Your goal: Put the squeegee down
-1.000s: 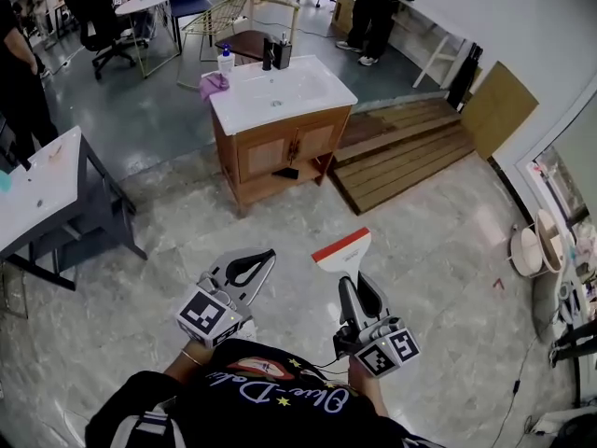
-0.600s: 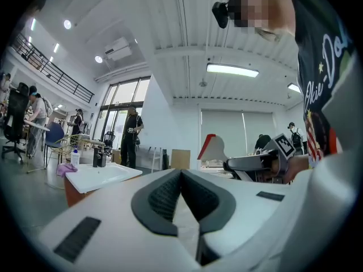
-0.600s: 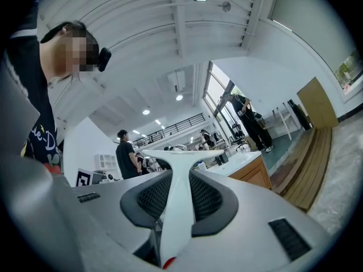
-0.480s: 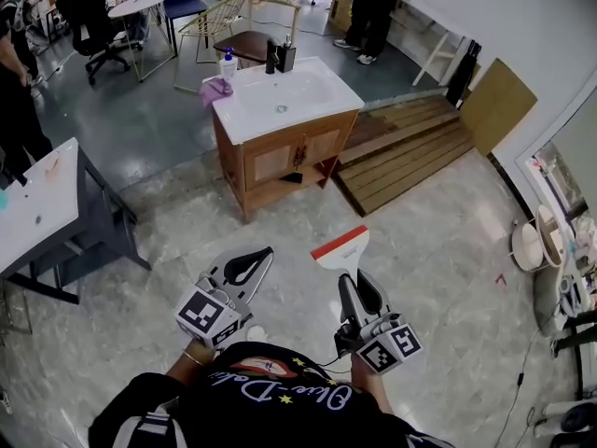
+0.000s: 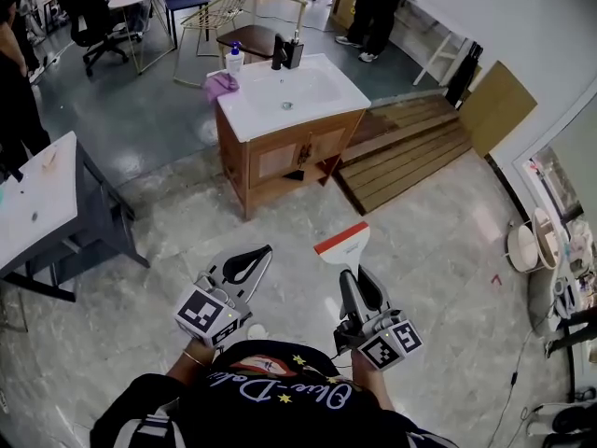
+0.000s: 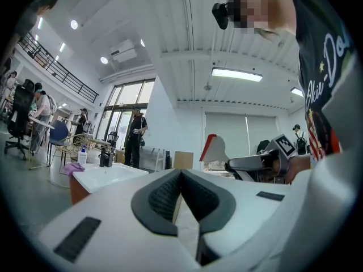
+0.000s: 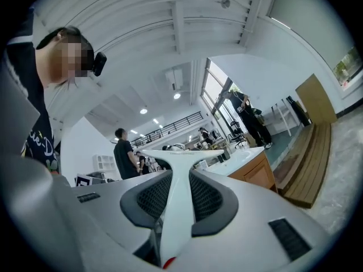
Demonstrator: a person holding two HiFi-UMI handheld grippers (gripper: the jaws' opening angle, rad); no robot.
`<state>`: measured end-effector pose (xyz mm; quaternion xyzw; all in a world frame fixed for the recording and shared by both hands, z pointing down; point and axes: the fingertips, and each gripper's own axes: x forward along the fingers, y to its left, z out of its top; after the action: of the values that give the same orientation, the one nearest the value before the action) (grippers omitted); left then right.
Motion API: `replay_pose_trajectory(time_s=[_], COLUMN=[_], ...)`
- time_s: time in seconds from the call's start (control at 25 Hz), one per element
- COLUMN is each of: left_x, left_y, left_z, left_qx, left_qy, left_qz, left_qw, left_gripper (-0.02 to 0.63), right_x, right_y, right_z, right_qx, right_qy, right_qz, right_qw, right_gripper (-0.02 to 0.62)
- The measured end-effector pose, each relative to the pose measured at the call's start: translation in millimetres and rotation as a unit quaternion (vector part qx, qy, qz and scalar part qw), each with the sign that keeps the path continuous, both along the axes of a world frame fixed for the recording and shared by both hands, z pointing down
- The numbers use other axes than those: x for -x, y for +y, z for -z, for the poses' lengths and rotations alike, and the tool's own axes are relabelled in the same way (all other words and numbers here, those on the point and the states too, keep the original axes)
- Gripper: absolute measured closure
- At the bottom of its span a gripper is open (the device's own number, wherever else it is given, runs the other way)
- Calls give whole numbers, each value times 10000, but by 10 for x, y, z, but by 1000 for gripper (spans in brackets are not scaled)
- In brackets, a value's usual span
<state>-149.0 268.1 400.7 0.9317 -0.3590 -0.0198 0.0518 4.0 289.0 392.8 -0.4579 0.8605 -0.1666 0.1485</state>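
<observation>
Right tongs (image 5: 359,283) clamping the squeegee (image 5: 342,245) by its handle, red-edged blade jutting just ahead — left tongs (image 5: 264,253) alongside, pressing shut, holding nothing

Smooth white plastic squeegee (image 5: 343,247), wooden cabinet (image 5: 280,161) under glossy white basin top (image 5: 322,91), polished marbled floor (image 5: 438,259)

Your squeegee (image 5: 343,246) is white, with a red strip along its blade. The right gripper (image 5: 358,283) is light grey with black ribbed pads, and your left gripper (image 5: 252,259) is the same. Their marker cubes (image 5: 207,314) are patterned in black-and-white squares. Up ahead, the vanity (image 5: 289,152) is warm brown wood under a white top, with a purple cloth (image 5: 222,84) at its corner. The floor (image 5: 448,250) under you is pale marble with grey veins. Your shirt (image 5: 270,399) is black, with white lettering and small yellow stars.
</observation>
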Motion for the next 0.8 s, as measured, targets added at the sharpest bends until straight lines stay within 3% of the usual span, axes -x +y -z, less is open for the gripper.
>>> replay_pose_trajectory(time_s=[0.8], left_x=[-49], left_y=[-336], left_z=[-68], left_qx=[11], left_qy=[-21], left_qz=[-19], left_qw=[10000], left_gripper=[609], right_x=[-34], right_y=[-376], right_z=[-30], right_qx=[-7], right_qy=[-69], right_qz=[-18], right_qw=[10000], right_gripper=[488])
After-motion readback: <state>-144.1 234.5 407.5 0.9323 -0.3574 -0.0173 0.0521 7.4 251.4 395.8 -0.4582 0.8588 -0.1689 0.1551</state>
